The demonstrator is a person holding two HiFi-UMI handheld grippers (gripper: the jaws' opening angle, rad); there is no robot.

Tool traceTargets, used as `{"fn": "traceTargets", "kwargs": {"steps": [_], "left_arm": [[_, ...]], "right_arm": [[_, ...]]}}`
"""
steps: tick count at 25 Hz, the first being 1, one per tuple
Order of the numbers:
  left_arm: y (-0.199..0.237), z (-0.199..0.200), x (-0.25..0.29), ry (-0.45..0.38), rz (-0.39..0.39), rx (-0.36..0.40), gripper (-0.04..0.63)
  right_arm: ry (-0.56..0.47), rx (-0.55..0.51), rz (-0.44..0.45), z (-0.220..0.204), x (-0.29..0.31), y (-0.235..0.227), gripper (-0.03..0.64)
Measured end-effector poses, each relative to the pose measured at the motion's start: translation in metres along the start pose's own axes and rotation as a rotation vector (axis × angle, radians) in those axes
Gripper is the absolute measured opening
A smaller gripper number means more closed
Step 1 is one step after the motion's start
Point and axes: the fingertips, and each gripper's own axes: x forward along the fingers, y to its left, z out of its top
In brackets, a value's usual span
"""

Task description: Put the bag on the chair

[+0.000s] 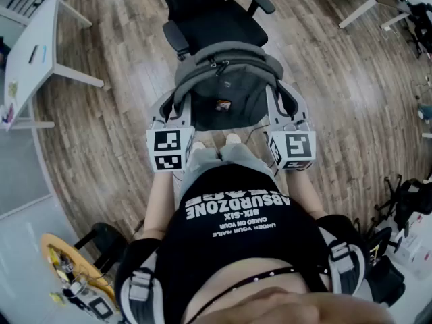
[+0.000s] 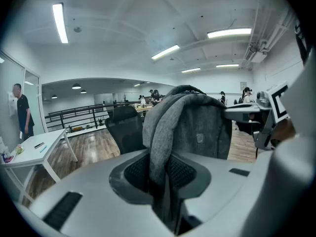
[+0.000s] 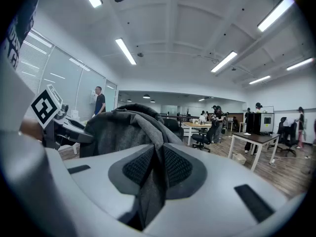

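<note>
Head view has the person standing before a black chair (image 1: 216, 22), a gripper in each hand and the grey bag (image 1: 226, 90) slung between them. The left gripper (image 1: 170, 106) and the right gripper (image 1: 283, 103) reach forward side by side. The bag hangs just past their fingers and fills the gap from one gripper to the other. The chair's seat lies beyond the bag, farther from the fingers; whether the bag touches the seat's front edge cannot be told.

In the left gripper view the fingers (image 2: 137, 172) stand nearly together, pressed on the left strap (image 2: 159, 137). This grey band runs up from between the pads and over the top of the bag. The bag's body stands straight ahead of these fingers, with the chair back beyond it to the left.

In the right gripper view the fingers (image 3: 178, 167) are likewise only narrowly apart, clamped on the right strap (image 3: 154, 181). It rises from between the pads to the bag, ahead and to the left.

A wood floor (image 1: 115, 127) lies below, and a white worktop (image 1: 34, 52) stands well off to the left of the left fingers.
</note>
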Motion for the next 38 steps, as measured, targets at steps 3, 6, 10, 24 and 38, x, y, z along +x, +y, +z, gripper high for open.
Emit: {"fn": "traceTargets", "kwargs": {"steps": [3,6,10,24,38], "left_arm": [[-0.004,0.002,0.003,0.006,0.012,-0.002,0.089],[-0.005,0.003,0.004,0.010,0.035,0.007,0.090],[-0.011,0.004,0.005,0.010,0.070,0.015,0.091],[-0.027,-0.006,0.023,0.043,0.099,-0.020,0.090],[-0.004,-0.008,0.094,0.097,0.000,-0.009,0.089]], "right_arm": [[0.003,0.009,0.008,-0.001,0.001,-0.007,0.071],[0.007,0.017,0.020,-0.002,0.004,-0.010,0.071],[0.009,0.021,0.048,-0.005,0.008,-0.016,0.071],[0.035,0.011,0.116,-0.022,0.016,-0.037,0.071],[0.122,0.009,0.054,-0.037,0.074,-0.058,0.071]]}}
